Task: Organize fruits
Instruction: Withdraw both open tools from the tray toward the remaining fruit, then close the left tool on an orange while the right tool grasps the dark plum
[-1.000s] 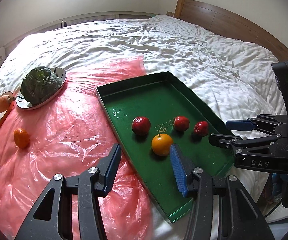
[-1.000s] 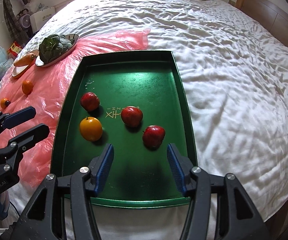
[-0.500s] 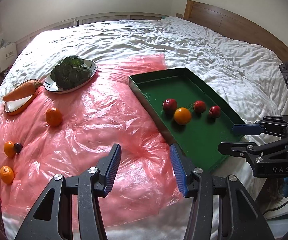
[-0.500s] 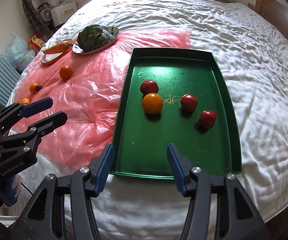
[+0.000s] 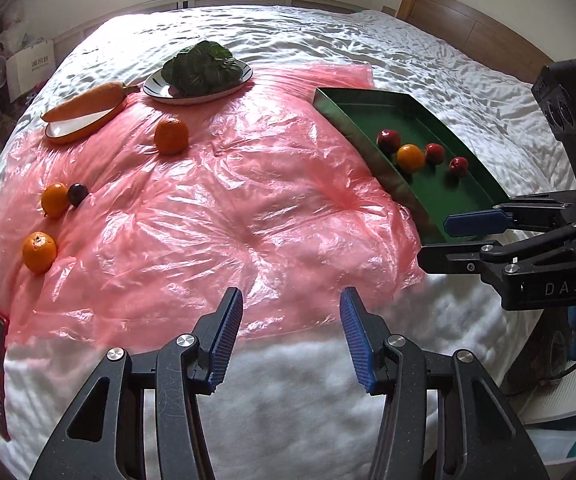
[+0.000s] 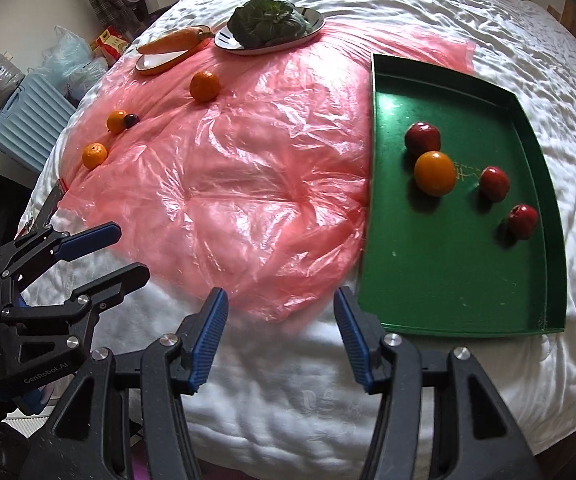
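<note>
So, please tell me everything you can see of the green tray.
The green tray is a shallow rectangular one with low upright walls and a glossy, metal-looking floor bearing faint gold lettering. It lies flat on the white bedding, its left wall along the pink plastic sheet. Inside rest three red fruits and one orange. Neither gripper touches it.
</note>
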